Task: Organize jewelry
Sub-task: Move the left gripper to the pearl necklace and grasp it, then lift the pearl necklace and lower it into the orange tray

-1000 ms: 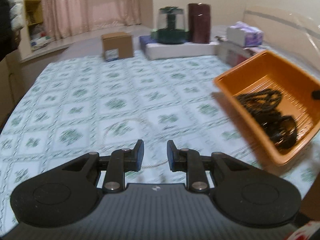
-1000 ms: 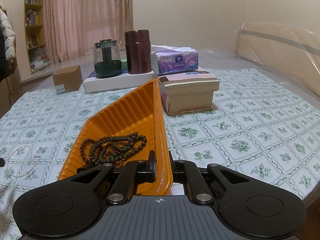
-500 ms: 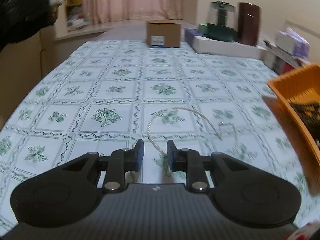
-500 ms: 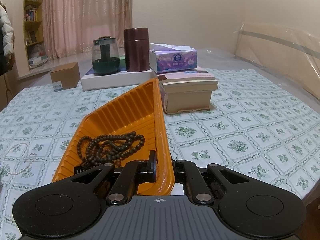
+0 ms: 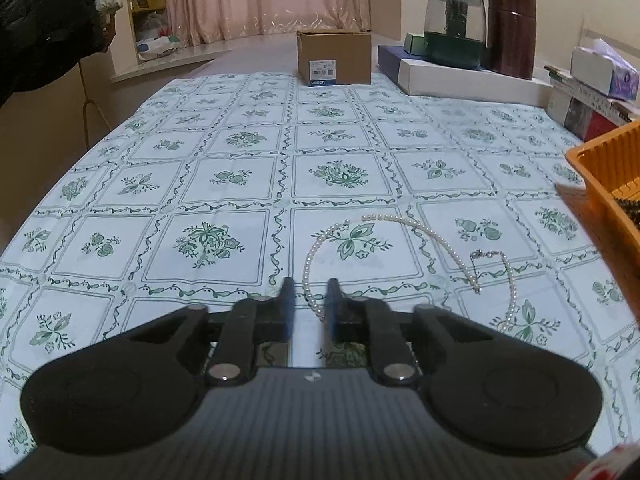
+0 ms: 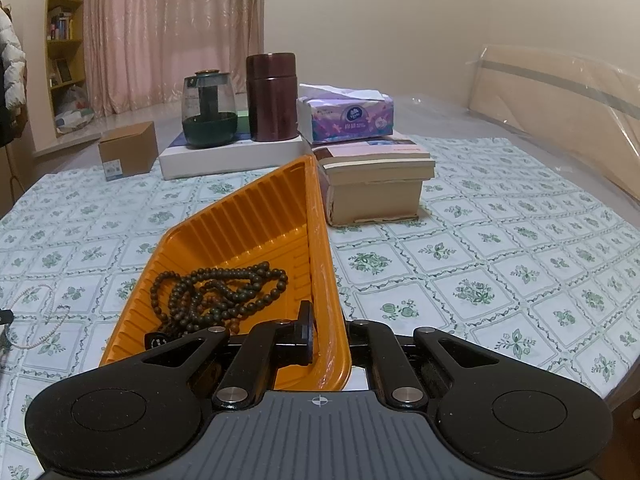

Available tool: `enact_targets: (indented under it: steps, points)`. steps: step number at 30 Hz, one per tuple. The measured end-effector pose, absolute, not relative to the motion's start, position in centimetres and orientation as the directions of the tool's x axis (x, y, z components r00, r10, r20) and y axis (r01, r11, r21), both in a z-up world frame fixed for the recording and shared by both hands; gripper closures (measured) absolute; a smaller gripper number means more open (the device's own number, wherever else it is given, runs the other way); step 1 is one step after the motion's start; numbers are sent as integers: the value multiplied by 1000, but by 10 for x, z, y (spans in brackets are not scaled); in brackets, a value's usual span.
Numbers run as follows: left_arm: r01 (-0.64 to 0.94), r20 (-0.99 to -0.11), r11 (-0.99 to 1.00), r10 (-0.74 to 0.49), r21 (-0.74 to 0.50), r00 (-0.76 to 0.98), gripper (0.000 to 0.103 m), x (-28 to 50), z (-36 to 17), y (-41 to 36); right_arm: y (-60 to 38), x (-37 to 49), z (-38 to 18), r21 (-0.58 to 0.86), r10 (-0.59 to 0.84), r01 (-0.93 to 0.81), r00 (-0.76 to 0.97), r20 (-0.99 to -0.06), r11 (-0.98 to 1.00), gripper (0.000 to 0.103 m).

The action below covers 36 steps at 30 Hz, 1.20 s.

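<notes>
Floral tablecloth [image 5: 224, 184], pearl necklace [image 5: 400, 220] strand between parted left gripper [image 5: 310, 294] fingers, right gripper [image 6: 326, 320] clamping orange tray [image 6: 240, 220] wall

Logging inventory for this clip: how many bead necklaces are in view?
2. White pearl necklace on the floral tablecloth at the left gripper; dark wooden bead strand in the orange tray.

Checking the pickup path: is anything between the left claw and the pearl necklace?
Nothing visible. The left claw is open, and the pearl necklace lies on bare tablecloth, its near strand running between the claw's fingertips.
</notes>
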<state>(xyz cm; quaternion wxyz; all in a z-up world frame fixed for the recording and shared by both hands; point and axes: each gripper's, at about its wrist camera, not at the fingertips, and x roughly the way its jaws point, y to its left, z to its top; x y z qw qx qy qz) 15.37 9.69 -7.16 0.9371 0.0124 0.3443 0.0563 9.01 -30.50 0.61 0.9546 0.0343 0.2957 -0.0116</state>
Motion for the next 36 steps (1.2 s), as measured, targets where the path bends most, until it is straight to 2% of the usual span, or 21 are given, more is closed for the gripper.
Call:
enact_targets:
  steps: [2,13,24,36]
  points:
    - [-88,-647,994,112,70,754,102,153,-71,96,-305,90,6,58,-2,42,825,-565,997,96]
    - [-52,-595,996,86,74,799,102,136,-33,89,-304,89,10,58,5,33,831,-556,998,95]
    - [35,-533,998,-7,42,846,102,133,29,76,-302,86,11,64,8,33,834,-552,997,95]
    - [152,-466,986,-101,73,879,102,133,86,49,-302,85,11,73,12,34,835,-550,997,95]
